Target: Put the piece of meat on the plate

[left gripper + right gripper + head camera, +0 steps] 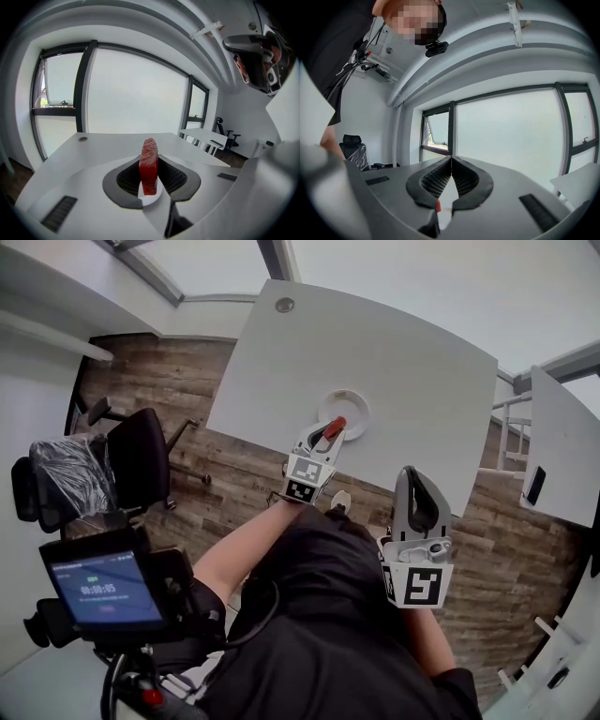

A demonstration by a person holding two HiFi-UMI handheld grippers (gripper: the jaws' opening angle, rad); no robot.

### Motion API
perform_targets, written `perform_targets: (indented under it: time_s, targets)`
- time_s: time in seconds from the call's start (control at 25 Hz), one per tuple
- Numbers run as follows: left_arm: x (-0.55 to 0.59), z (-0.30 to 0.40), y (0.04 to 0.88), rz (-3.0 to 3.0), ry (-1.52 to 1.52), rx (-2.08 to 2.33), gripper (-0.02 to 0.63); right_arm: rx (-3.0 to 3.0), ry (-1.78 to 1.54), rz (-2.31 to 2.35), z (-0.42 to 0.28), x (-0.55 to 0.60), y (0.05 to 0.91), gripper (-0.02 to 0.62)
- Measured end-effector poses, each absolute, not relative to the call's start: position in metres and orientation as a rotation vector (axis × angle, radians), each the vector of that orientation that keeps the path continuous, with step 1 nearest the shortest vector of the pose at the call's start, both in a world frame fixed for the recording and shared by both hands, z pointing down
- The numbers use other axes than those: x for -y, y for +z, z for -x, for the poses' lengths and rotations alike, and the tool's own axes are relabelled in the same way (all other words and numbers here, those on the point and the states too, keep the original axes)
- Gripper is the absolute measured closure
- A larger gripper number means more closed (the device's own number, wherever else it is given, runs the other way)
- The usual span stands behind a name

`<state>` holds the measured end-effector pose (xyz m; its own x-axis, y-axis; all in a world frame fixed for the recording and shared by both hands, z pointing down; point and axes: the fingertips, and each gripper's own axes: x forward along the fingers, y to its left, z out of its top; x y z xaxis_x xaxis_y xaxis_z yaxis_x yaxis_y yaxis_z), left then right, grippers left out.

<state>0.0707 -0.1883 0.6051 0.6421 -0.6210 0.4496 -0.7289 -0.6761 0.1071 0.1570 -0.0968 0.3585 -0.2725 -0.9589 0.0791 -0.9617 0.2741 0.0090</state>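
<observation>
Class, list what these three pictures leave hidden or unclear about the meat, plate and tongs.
- Head view: whether the meat touches the plate; the left tongs overlap it.
- Left gripper view: the plate; meat and tongs block it.
- Right gripper view: red spot below the shut right tongs, too small to identify.

The head view looks steeply down from above the person onto the white worktop (375, 352), with the left gripper (330, 430) and the right gripper (419, 486) close beneath the lens. The left gripper view sits just behind its own fingers (176, 180) and faces across that same worktop toward a window (136, 93). The right gripper view looks level along its fingers (466, 180) toward another window; a plastic-wrapped chair (355, 152) at its left edge also shows in the head view.
</observation>
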Motion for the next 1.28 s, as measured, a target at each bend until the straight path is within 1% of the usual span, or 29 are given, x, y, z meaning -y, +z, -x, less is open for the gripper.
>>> perform_targets:
  time_s: [0.28,0.44,0.8,1.04,1.28]
  targets:
    - [0.189,-0.072,0.62,-2.582,0.604,1.034,0.509,2.482,0.041,-1.82,-0.143,0.094,0.352,0.589]
    - [0.184,-0.079,0.635,-2.581,0.646,0.984,0.509,2.464,0.062,-1.832,-0.146,0.09,0.357,0.589]
    - [0.191,-0.068,0.658,-2.543,0.678,1.001,0.508,2.461,0.081,-1.826,-0.142,0.087,0.36,0.589]
    - [0.19,-0.068,0.668,-2.492,0.663,0.991,0.508,2.485,-0.009,-1.864,-0.14,0.076,0.343,0.589]
    - [0.183,-0.072,0.679,-2.527,0.723,0.939,0.508,2.44,-0.007,-1.873,-0.134,0.063,0.344,0.589]
